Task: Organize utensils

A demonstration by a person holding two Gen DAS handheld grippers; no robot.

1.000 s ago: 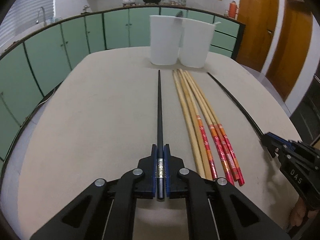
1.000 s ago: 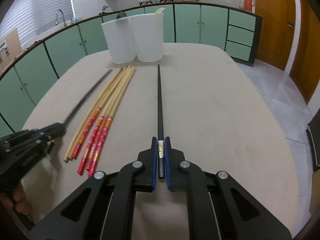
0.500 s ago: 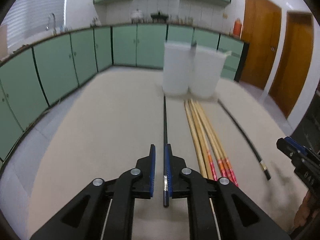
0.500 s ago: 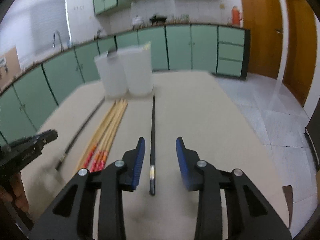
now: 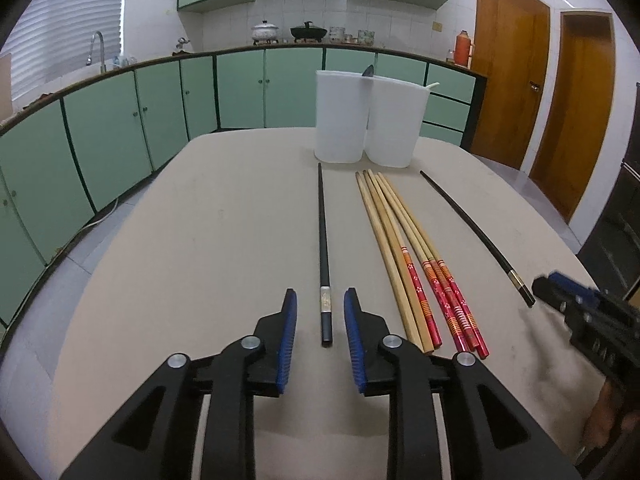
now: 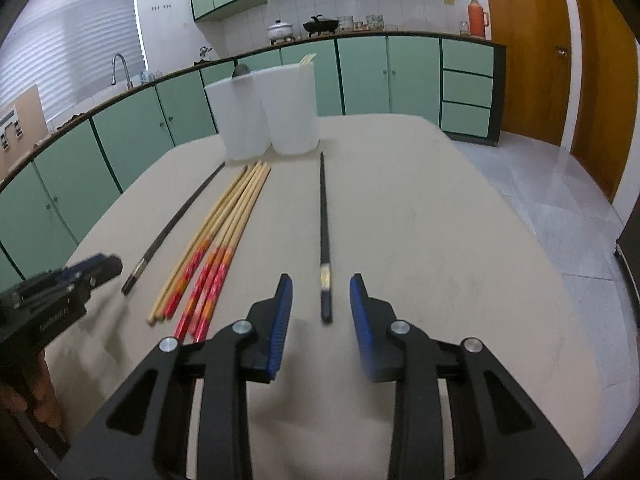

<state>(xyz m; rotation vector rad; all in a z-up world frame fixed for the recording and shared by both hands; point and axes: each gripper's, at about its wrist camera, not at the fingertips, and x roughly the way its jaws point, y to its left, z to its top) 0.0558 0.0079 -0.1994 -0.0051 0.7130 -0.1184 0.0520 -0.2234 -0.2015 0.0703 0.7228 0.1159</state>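
Where green cabinets [image 5: 240, 88] ring it, beige table [image 5: 200, 240] — chopsticks [image 5: 404, 240] lying flat.

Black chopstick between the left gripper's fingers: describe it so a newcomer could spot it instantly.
Start at the two white tubs at the far end of the beige table. Three groups run from them toward the camera: the bundle of wooden chopsticks in the middle, one black stick on each side. It is the black chopstick on the left, straight, with a silver band near its end, between the open left gripper fingers.

Two tubs [image 5: 366, 120] stood side by side at the table's [image 5: 200, 240] far end; before them lay chopsticks [image 5: 408, 256] lengthwise in mid-frame.
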